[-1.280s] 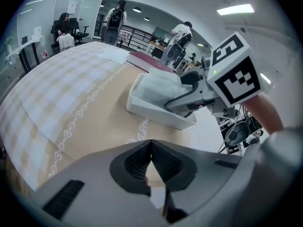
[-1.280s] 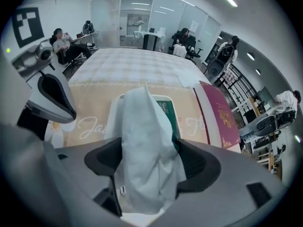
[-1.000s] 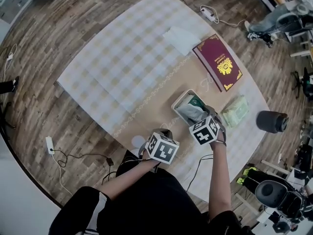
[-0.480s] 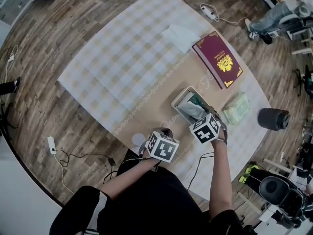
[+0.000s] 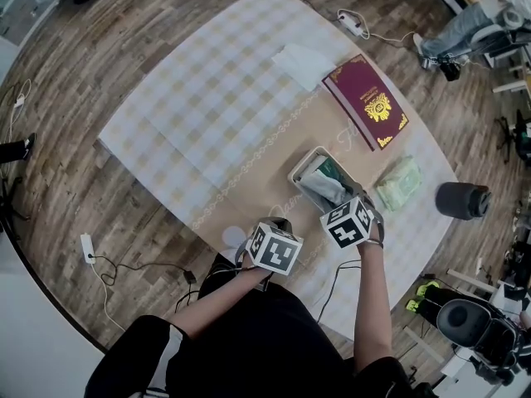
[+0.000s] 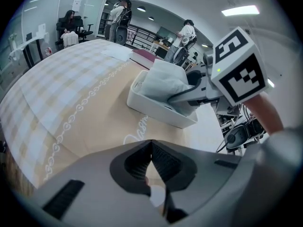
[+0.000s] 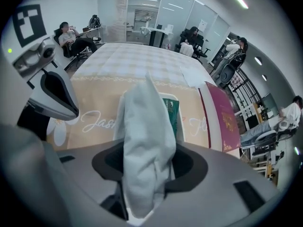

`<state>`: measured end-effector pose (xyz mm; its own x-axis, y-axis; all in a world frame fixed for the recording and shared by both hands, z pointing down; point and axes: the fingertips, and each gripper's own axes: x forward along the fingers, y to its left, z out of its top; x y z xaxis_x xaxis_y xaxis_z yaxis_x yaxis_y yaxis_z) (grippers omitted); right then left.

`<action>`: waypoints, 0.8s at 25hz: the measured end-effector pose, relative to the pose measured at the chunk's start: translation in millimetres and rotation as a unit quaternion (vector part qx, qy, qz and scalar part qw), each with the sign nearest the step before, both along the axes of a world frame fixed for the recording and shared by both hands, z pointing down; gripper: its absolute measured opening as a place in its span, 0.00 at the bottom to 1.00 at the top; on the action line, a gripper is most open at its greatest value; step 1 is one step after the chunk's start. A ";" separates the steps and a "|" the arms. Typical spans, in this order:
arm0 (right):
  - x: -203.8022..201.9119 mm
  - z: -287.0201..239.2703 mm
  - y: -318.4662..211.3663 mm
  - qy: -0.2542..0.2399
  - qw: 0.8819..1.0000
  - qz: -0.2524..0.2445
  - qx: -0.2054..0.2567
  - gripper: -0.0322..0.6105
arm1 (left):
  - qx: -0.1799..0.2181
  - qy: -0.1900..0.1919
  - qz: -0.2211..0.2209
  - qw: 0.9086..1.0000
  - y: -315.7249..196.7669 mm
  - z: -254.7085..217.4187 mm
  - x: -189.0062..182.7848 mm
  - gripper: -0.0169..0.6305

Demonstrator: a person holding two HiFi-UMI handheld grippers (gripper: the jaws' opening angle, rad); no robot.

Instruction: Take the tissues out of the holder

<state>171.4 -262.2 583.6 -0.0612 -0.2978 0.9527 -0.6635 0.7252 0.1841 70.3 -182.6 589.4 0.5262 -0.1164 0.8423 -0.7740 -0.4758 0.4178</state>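
A white tissue holder stands on the tan table runner with a green-printed tissue pack inside. A pale tissue rises out of it. My right gripper points steeply down over the holder's near end. Its jaws have just been closing, and the tissue now stands pinched between them. From the left gripper view, the holder lies ahead with the right gripper reaching into the tissue. My left gripper stays shut and empty near the table's front edge, left of the holder.
A maroon book and a white folded sheet lie beyond the holder. A pale green tissue pack rests to its right, near the table edge. A dark cylinder stands on the floor. People sit in the background.
The right gripper has barely shifted over the holder, still at the tissue. The left gripper has not moved.
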 end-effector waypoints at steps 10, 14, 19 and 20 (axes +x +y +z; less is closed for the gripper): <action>8.2 23.4 -7.8 0.073 0.997 -0.015 0.015 0.59 | -0.008 -0.002 -0.004 1.000 2.6 4.2 -1.9 0.04; 6.9 27.4 -8.1 0.075 0.997 -0.021 -0.010 0.57 | -0.012 -0.003 -0.006 1.000 2.8 6.8 -2.3 0.04; 2.4 23.2 -2.8 0.053 0.998 -0.025 -0.018 0.44 | -0.014 -0.003 -0.003 1.000 4.5 8.0 -0.6 0.04; 2.2 21.4 -2.1 0.047 0.998 -0.024 -0.020 0.42 | -0.016 -0.003 -0.003 1.000 5.1 8.9 0.0 0.04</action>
<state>173.5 -264.3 605.0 0.0158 -0.2590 0.9658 -0.6085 0.7639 0.2148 70.3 -177.5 598.3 0.5210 -0.0936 0.8484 -0.7795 -0.4572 0.4282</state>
